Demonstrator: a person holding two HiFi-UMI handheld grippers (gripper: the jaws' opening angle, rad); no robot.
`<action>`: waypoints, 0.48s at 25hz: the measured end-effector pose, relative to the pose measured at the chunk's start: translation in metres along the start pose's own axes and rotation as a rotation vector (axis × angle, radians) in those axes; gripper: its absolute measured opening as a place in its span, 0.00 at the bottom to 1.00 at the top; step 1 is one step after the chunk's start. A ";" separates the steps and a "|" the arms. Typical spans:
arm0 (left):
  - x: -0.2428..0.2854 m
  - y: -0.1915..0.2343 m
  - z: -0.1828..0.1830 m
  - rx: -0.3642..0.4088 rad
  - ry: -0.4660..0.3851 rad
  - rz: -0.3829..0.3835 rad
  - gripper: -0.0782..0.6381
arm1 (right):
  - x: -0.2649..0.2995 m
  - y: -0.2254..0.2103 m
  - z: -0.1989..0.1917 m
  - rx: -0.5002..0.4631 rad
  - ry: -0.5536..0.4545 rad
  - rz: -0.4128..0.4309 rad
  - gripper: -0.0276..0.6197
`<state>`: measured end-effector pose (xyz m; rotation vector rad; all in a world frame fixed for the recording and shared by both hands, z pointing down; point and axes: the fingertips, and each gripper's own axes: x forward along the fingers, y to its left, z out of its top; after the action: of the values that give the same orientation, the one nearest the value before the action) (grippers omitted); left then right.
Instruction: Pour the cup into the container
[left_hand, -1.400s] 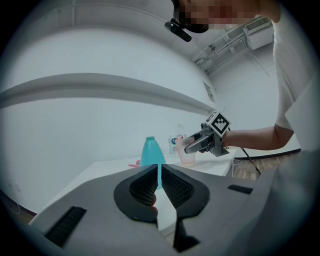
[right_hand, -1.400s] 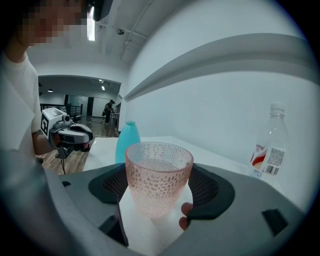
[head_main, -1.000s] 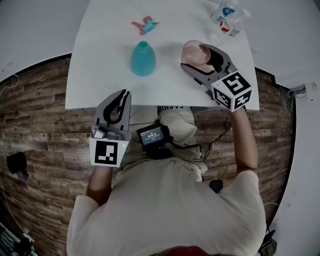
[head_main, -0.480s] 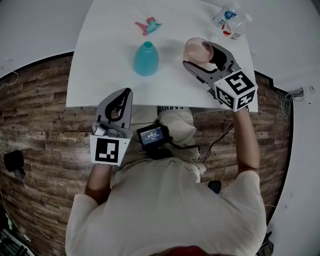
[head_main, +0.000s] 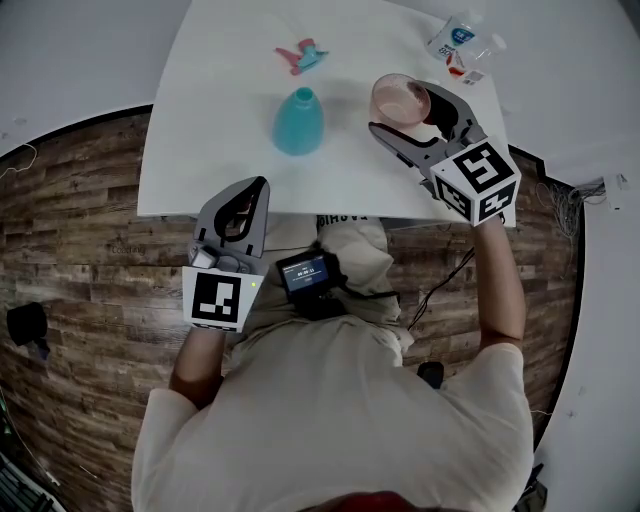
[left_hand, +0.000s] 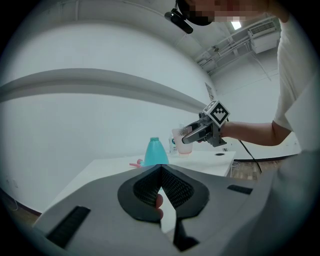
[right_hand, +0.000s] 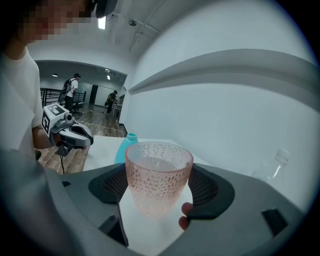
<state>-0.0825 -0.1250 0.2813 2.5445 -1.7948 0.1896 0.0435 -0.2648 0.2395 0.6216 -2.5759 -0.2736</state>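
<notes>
White bench (head_main: 200, 150): I am pinching pink cup (right_hand: 158, 175) between right gripper (head_main: 406, 112) fingers; left gripper (head_main: 256, 188) fingers are pressing together, teal bottle (left_hand: 156, 151) beyond them.

A white desk (head_main: 200, 150) stands on a floor (head_main: 80, 300) of brown wood planks. Past the desk's far edge a plain white wall (left_hand: 75, 125) curves round, meeting the planks along a dark border (head_main: 70, 130). Loose cables (head_main: 568, 195) lie on the floor beyond the desk's right edge. Overhead are bare pipes (left_hand: 230, 45), an air-conditioning unit (left_hand: 264, 36) and a lit ceiling lamp (right_hand: 102, 22).
</notes>
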 end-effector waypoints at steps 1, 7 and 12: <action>0.000 0.000 0.000 0.000 -0.001 -0.002 0.12 | 0.000 0.001 0.001 -0.006 0.004 0.001 0.62; -0.002 0.003 0.001 -0.013 -0.008 -0.011 0.12 | 0.005 0.004 0.006 -0.039 0.027 0.001 0.62; -0.005 0.005 0.000 -0.021 0.008 -0.016 0.12 | 0.008 0.009 0.012 -0.066 0.040 0.007 0.62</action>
<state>-0.0890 -0.1217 0.2807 2.5388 -1.7641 0.1785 0.0277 -0.2592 0.2346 0.5885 -2.5193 -0.3396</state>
